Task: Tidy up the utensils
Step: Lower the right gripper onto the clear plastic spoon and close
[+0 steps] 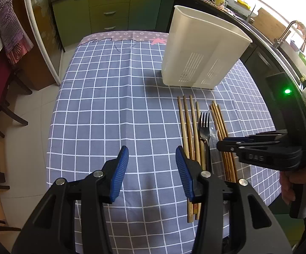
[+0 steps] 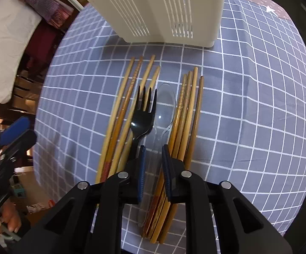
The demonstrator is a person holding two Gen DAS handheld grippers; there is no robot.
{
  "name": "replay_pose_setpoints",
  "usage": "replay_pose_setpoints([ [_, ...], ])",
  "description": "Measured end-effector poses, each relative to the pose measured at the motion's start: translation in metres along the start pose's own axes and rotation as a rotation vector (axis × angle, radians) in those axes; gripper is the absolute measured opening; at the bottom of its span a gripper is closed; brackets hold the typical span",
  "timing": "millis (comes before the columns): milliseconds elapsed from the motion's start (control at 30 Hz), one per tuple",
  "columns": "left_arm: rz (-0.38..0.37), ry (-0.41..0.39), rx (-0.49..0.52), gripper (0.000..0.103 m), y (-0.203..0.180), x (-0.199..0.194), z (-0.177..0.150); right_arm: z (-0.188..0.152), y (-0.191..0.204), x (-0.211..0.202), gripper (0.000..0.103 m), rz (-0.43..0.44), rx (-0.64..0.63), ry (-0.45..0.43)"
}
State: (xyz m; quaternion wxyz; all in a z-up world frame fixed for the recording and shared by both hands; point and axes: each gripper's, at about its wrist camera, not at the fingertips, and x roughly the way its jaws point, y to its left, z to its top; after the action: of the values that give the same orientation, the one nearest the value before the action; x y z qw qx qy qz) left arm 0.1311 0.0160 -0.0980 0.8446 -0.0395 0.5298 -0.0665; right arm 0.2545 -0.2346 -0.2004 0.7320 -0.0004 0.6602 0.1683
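Low over the bench (image 2: pixel 248 105), the right tool (image 2: pixel 154 154) stands narrowly open astride the clear spoon (image 2: pixel 163 110), gripping nothing. Left tool (image 1: pixel 152 158), wide open, holds nothing. Utensils lie at six o'clock from the white holder (image 1: pixel 199 48).

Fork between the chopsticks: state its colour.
Glossy black fork, clearest in the right wrist view.

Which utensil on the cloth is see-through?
The spoon, lying between the black fork and the right bundle of chopsticks; everything else is opaque.
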Motion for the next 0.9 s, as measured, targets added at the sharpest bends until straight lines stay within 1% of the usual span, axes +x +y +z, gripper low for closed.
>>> replay_pose_setpoints([
  [267, -0.003, -0.003, 0.015, 0.044, -0.003, 0.000, 0.001, 0.004, 0.013, 0.012, 0.015, -0.070, -0.013, 0.032],
  [333, -0.006, -0.001, 0.018, 0.044, -0.004, 0.000, 0.001, 0.004, 0.016, 0.013, 0.015, -0.084, -0.018, 0.025],
  [433, -0.014, 0.008, 0.024, 0.044, -0.008, 0.002, 0.000, 0.005, 0.017, 0.015, 0.012, -0.085, -0.016, 0.013],
  [533, -0.025, 0.018, 0.035, 0.044, -0.014, 0.004, 0.001, 0.000, 0.006, 0.007, 0.010, -0.006, 0.009, -0.015],
  [633, -0.039, 0.035, 0.045, 0.044, -0.024, 0.009, 0.001, -0.007, -0.005, -0.008, 0.010, 0.064, 0.032, -0.065],
  [667, -0.043, 0.040, 0.050, 0.044, -0.027, 0.011, 0.001, -0.011, -0.012, -0.018, 0.010, 0.093, 0.041, -0.094],
  [800, -0.060, 0.074, 0.085, 0.044, -0.052, 0.024, 0.003, -0.019, -0.034, -0.047, 0.010, 0.145, 0.060, -0.173],
  [900, -0.077, 0.121, 0.094, 0.044, -0.071, 0.041, 0.005, -0.024, -0.048, -0.062, 0.010, 0.159, 0.067, -0.209],
])
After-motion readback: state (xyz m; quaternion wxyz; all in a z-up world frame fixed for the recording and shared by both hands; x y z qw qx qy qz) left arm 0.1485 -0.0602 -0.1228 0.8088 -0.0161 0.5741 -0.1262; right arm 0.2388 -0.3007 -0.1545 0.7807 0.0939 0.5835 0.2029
